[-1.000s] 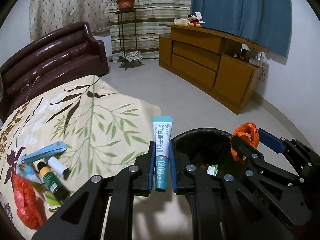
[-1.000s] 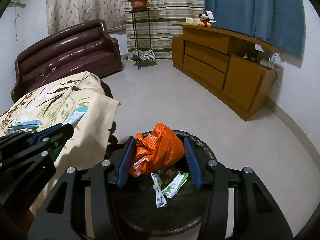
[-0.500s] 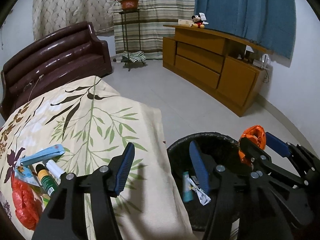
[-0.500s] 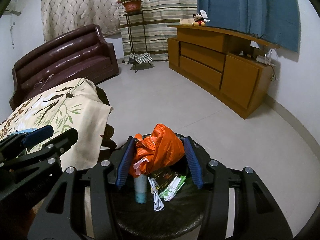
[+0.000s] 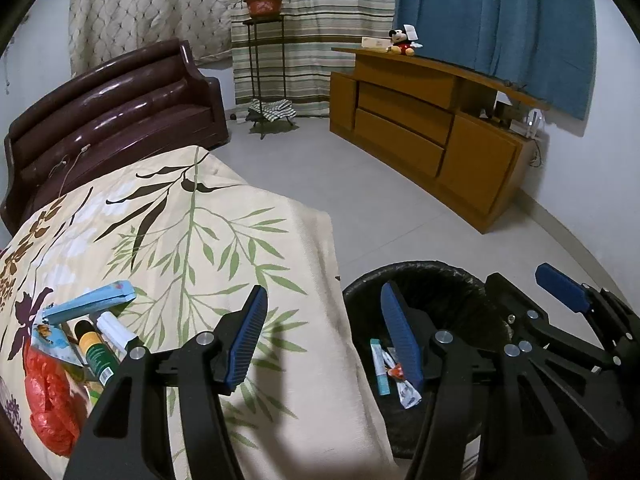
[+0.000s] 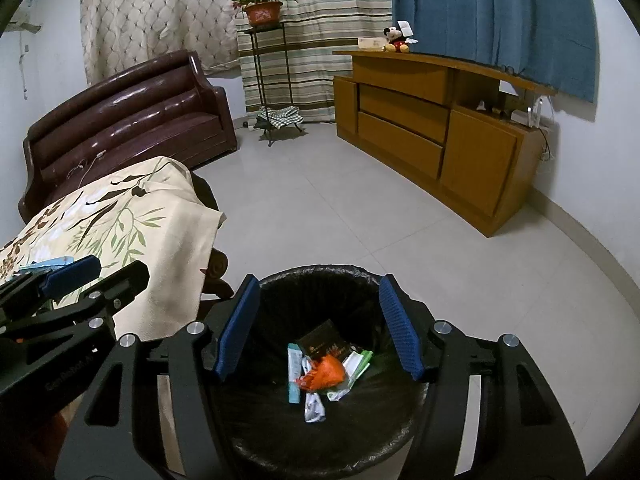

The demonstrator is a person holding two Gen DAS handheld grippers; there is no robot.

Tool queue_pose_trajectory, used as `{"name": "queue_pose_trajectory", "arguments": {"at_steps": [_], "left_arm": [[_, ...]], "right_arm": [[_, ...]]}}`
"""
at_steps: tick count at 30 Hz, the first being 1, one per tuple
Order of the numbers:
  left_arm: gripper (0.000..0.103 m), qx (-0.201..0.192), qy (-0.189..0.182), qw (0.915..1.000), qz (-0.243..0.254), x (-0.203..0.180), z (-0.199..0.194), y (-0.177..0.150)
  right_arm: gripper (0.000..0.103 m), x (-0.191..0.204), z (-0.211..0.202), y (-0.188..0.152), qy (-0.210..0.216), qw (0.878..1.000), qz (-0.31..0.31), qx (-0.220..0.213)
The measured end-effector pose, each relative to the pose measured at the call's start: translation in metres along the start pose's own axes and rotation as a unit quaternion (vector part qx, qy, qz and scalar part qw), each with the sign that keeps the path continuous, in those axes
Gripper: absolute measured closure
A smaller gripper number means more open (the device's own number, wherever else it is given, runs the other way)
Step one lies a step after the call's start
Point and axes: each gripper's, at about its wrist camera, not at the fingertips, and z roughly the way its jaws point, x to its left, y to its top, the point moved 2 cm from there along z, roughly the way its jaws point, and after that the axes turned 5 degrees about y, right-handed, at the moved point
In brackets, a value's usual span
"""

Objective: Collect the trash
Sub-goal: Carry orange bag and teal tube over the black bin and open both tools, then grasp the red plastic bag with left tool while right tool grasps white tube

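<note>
Both jaws apart, right gripper (image 6: 318,330) widening, empty; bin (image 6: 320,274) base cut off; left gripper (image 5: 324,338) empty.

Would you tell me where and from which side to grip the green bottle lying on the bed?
Grip the green bottle across its round body, coming from above. It lies flat among other trash, so its sides are crowded: a white tube sits close beside it.

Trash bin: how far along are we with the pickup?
Done: the bin already holds a teal tube, an orange bag and wrappers. In hand: nothing; the left gripper is open and empty, and the right gripper is opening over the bin with nothing between its pads. Left: a red bag, a bottle and a blue box on the bedspread.
</note>
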Motion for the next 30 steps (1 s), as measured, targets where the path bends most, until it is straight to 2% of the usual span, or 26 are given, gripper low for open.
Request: {"name": "queue_pose_trajectory", "arguments": {"at_steps": [8,14,30], "left_arm": [[0.043,0.005,0.007,0.9999,-0.012,0.012,-0.004,-0.003],[0.041,0.005,0.022,0.9994,-0.027,0.037,-0.020,-0.008],[0.038,0.004,0.098,0.9923,-0.075,0.123,-0.067,-0.034]], "right_arm": [[0.042,0.000,-0.001,0.000,0.002,1.000,0.001,-0.001],[0.042,0.011,-0.004,0.001,0.014,1.000,-0.007,-0.001],[0.042,0.098,-0.022,-0.008,0.081,0.996,-0.038,0.007]]}}
